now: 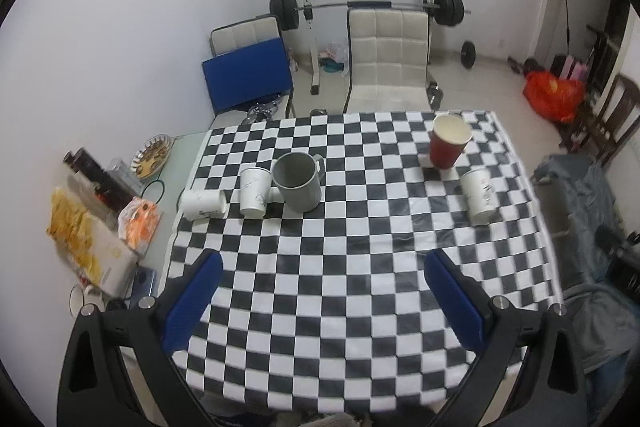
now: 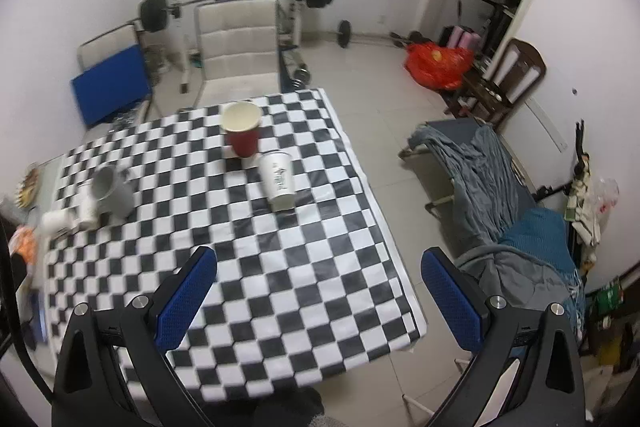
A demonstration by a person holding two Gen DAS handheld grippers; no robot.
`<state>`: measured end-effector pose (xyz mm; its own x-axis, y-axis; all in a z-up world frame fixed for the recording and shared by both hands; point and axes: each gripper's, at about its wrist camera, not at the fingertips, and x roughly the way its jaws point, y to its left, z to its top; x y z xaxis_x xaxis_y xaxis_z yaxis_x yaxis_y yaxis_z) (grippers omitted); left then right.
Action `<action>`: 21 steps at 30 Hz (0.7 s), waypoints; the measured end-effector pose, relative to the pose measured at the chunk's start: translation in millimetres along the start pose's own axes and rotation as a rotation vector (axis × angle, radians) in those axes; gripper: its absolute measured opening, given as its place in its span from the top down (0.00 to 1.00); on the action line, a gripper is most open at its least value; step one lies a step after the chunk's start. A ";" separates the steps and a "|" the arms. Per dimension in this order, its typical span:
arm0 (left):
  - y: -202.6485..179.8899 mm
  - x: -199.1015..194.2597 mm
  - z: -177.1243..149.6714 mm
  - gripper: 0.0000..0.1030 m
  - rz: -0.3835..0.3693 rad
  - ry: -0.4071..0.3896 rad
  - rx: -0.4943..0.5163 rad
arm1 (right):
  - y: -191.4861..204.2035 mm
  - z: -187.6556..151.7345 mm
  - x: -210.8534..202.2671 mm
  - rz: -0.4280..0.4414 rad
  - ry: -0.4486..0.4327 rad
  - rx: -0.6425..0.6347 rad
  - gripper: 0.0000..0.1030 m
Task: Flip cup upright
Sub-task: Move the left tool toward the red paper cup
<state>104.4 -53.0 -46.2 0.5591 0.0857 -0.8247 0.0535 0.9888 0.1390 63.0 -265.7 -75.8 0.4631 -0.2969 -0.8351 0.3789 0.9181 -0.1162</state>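
Both grippers hang over the near part of a checkered worktop [image 1: 320, 267], jaws spread wide and holding nothing. The left gripper [image 1: 323, 265] fills the bottom of its view; the right gripper [image 2: 319, 261] sits at the bottom of its own, its right finger out past the cloth's edge over the floor.

In the left view, a white cup [image 1: 202, 203] lies on its side at centre left, at the cloth's left edge. Just right of it stands a second white cup [image 1: 255, 191], mouth up, touching a grey mug [image 1: 298, 181], also upright. At upper right a red cup [image 1: 449, 141] stands upright with its mouth open to the camera. Just below and right of it, a third white cup [image 1: 479, 195] stands rim-down, its wider end on the cloth.

In the right view that inverted cup [image 2: 277, 179] is near centre.
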 end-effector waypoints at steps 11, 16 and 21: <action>-52.3 126.0 21.0 0.00 -0.002 0.010 0.048 | -8.6 40.5 171.8 0.035 0.118 0.045 0.00; -83.0 174.1 39.0 0.00 -0.011 0.031 0.044 | -4.5 51.9 235.4 0.047 0.187 0.010 0.00; -108.4 211.9 47.7 0.00 -0.012 0.067 0.054 | -4.3 61.5 292.1 0.046 0.255 -0.027 0.00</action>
<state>256.6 -147.9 -209.9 0.5014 0.0841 -0.8611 0.1049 0.9820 0.1570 245.9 -372.5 -286.1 0.2609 -0.1815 -0.9482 0.3390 0.9368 -0.0860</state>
